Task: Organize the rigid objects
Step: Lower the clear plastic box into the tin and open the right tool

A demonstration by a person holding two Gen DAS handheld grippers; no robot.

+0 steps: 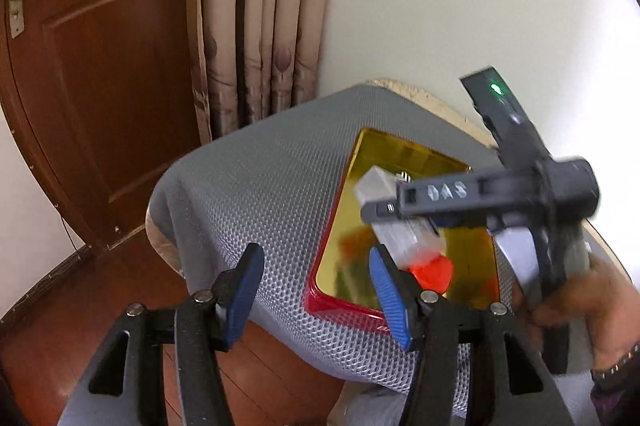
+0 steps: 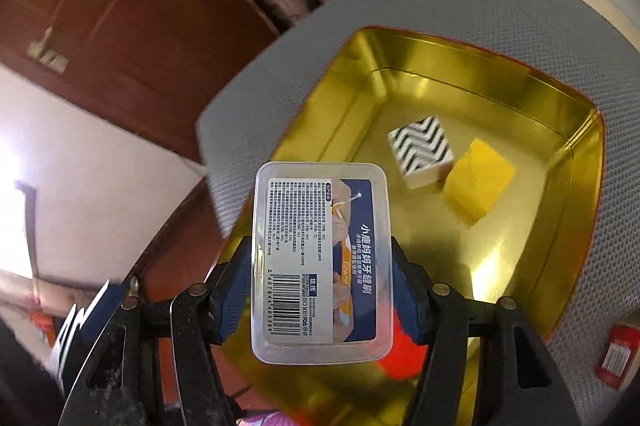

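Note:
My right gripper (image 2: pixel 320 254) is shut on a clear plastic box (image 2: pixel 320 262) with a printed label, its blue pads pressing on both long sides. It holds the box above the near end of a gold tin (image 2: pixel 460 74) with red outer walls. On the tin's floor lie a black-and-white zigzag block (image 2: pixel 422 148), a yellow block (image 2: pixel 478 180) touching it, and an orange object (image 2: pixel 400 354) partly hidden under the box. In the left wrist view the clear box (image 1: pixel 404 238) hangs over the tin (image 1: pixel 344 306). My left gripper (image 1: pixel 314 258) stands open and empty over the grey mat, left of the tin.
The tin sits on a grey mesh mat (image 1: pixel 248 186) over a small table. A small red packet (image 2: pixel 616 354) lies on the mat right of the tin. A brown door (image 1: pixel 100 86) and curtains (image 1: pixel 260 26) stand behind. A person's hand (image 1: pixel 592 298) grips the right tool.

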